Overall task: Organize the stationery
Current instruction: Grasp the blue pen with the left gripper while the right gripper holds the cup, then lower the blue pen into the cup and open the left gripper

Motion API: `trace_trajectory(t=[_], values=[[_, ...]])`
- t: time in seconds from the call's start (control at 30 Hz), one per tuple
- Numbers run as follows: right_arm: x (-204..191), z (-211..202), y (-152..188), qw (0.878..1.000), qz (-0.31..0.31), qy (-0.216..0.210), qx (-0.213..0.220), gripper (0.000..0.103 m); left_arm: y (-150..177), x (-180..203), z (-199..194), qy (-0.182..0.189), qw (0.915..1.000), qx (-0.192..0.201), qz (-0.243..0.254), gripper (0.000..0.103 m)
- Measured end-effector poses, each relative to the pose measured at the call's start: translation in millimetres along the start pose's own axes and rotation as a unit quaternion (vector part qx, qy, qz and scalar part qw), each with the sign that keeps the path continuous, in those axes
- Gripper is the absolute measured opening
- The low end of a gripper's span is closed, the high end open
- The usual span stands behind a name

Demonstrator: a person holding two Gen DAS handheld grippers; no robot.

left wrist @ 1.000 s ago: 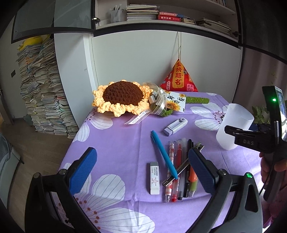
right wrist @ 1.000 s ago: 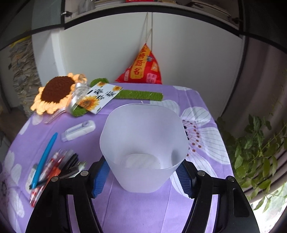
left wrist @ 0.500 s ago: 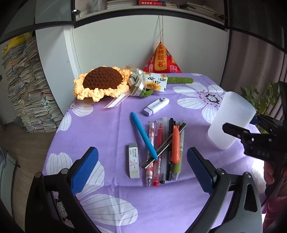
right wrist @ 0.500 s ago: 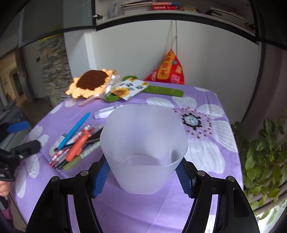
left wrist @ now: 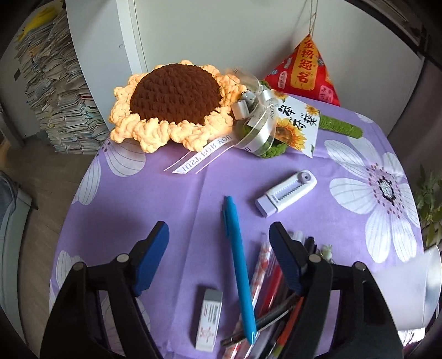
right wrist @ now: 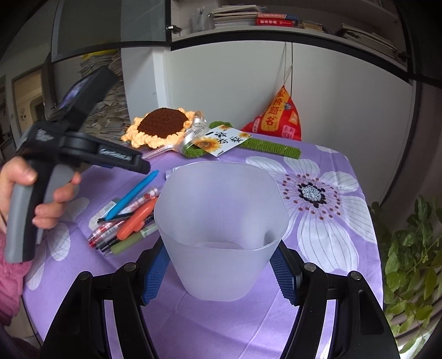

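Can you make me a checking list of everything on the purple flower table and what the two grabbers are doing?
Surface: purple flowered tablecloth covers the table.
Job's things: blue pen lies across a bundle of pens; white eraser beside them; correction tape apart; frosted cup upright.
Clutter: crochet sunflower, sunflower card, red pouch.
Grippers: left gripper open above the blue pen, jaws just been closing; right gripper shut on the frosted cup.
Cables: nothing seen.
Surroundings: paper stacks, shelf of books, plant.
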State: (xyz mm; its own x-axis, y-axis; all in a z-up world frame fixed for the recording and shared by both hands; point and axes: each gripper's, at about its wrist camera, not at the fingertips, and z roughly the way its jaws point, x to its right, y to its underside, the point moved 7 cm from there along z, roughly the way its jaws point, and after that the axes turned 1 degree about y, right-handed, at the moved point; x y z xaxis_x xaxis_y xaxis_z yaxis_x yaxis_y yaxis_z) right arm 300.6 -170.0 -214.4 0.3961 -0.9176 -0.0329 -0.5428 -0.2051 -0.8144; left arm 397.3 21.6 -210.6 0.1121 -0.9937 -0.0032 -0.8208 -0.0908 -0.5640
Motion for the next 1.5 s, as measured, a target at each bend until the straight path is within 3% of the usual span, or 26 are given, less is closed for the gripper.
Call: trace_trajectory(t=[0.33, 0.4, 0.47, 0.6, 0.67, 0.7, 1.0, 1.5], values=[[-2, -2, 1, 1.0, -0.004, -0.002, 0.0, 0.07, -8, -3, 27, -0.01, 0.9988, -0.045, -0.017, 0.072], [-2, -2, 1, 1.0, -0.004, -0.002, 0.0, 0.07, -7, -4, 33, -0.009, 0.9982, -0.056, -0.021, 0.062], [-3, -3, 2, 1.0, -0.004, -0.002, 0.001, 0.07, -7, -5, 38, -0.008, 0.9974, -0.067, -0.023, 0.046], [-3, -2, 2, 1.0, -0.004, -0.002, 0.001, 0.07, -5, -7, 41, 0.002, 0.9968, -0.073, -0.032, 0.029], [-3, -3, 2, 1.0, -0.004, -0.002, 0.001, 0.07, -5, -6, 40, 0.01, 0.9967, -0.075, -0.031, 0.012], [-3, -2, 2, 1.0, -0.004, -0.002, 0.001, 0.07, -5, -5, 38, 0.016, 0.9967, -0.074, -0.031, 0.011], [-3, -2, 1, 1.0, -0.003, -0.003, 0.001, 0.07, -18, 1, -22, 0.048, 0.9984, 0.003, -0.028, 0.01], [-4, -2, 2, 1.0, -0.002, -0.005, 0.001, 0.07, -15, 17, -133, 0.077, 0.9906, 0.113, -0.006, 0.008]])
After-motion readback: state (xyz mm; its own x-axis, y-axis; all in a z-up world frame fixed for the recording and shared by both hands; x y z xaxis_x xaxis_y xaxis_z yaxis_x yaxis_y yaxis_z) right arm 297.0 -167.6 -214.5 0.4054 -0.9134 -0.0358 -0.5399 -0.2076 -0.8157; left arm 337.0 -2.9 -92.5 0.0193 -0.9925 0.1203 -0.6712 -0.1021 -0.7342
